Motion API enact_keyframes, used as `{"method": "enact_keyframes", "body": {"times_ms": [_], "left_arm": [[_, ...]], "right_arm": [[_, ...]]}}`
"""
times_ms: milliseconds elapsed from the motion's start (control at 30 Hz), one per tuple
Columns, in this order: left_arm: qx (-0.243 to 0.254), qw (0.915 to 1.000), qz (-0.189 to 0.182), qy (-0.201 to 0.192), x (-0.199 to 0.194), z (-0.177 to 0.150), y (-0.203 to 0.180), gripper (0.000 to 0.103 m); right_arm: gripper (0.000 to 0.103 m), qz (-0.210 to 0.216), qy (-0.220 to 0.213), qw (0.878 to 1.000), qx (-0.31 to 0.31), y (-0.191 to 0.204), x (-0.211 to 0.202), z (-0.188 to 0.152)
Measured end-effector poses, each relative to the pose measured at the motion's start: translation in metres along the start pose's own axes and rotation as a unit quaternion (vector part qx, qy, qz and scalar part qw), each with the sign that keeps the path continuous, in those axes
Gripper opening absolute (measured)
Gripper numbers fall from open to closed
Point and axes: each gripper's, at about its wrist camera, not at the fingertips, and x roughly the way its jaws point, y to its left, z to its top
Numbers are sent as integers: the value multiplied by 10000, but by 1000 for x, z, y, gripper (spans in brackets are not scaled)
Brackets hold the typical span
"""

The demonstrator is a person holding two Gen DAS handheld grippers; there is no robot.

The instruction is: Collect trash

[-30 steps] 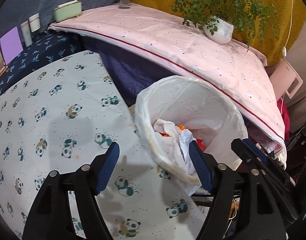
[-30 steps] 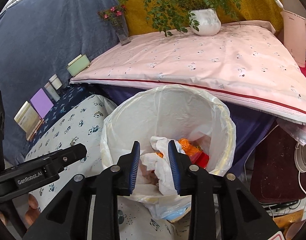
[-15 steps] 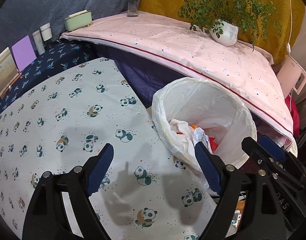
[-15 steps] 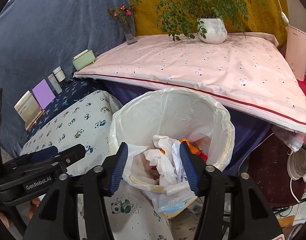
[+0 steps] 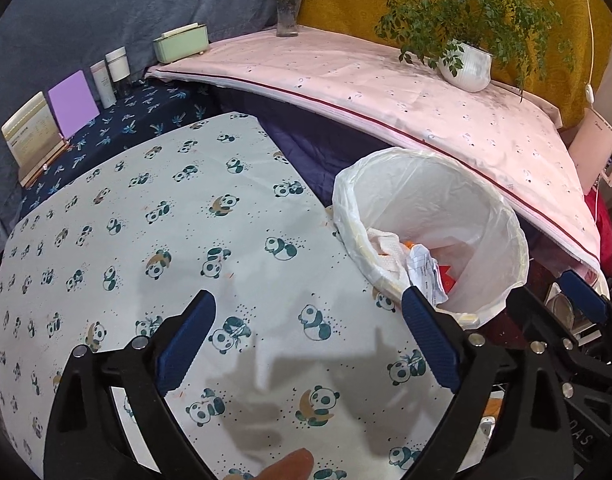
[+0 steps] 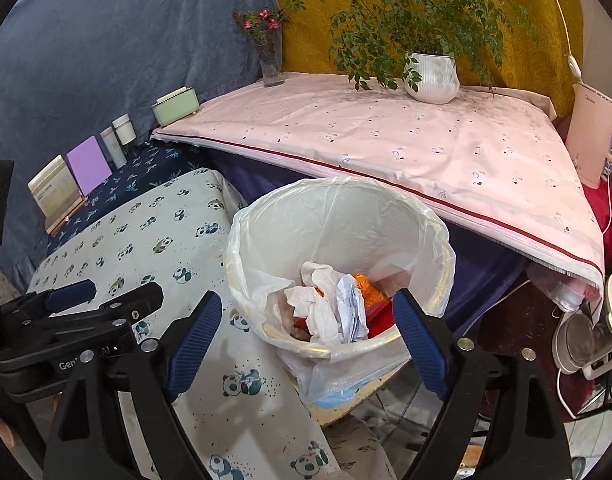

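Observation:
A bin lined with a white plastic bag point(image 5: 446, 208) point(image 6: 338, 224) stands at the edge of the panda-print table point(image 5: 145, 220). Crumpled white paper point(image 6: 326, 308) point(image 5: 424, 276) and orange wrappers lie inside it. My right gripper point(image 6: 306, 304) hovers just above the bin's near rim, its jaws opening wide; the pads touch nothing. My left gripper point(image 5: 308, 304) hangs over the tablecloth left of the bin, its jaws also opening with nothing between them. Each gripper shows at the edge of the other's view.
Behind the bin is a pink-covered surface point(image 5: 386, 92) with a potted plant point(image 5: 466, 68), a flower vase point(image 5: 287, 12) and a green box point(image 5: 181, 42). Cards and jars point(image 5: 73, 98) line the far left. A pink appliance point(image 6: 594, 140) and cables sit at right.
Both grippers have drawn back from the bin, so more of the table shows. The right jaws went from narrow to wide; the left jaws widened further.

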Motion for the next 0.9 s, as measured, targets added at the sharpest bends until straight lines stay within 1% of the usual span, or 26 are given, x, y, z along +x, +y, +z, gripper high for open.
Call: {"method": "enact_keyframes", "body": {"times_ms": [300, 567, 900], "left_arm": [[23, 9996, 259, -57, -7, -12, 4, 92], [-82, 9995, 306, -16, -8, -18, 8, 92], [-69, 9993, 356, -54, -11, -19, 7, 92]], "right_arm": [[84, -79, 83, 9999, -91, 6, -7, -9], [84, -126, 117, 9998, -64, 3, -9, -15], [84, -156, 108, 9998, -66, 3, -11, -15]]}}
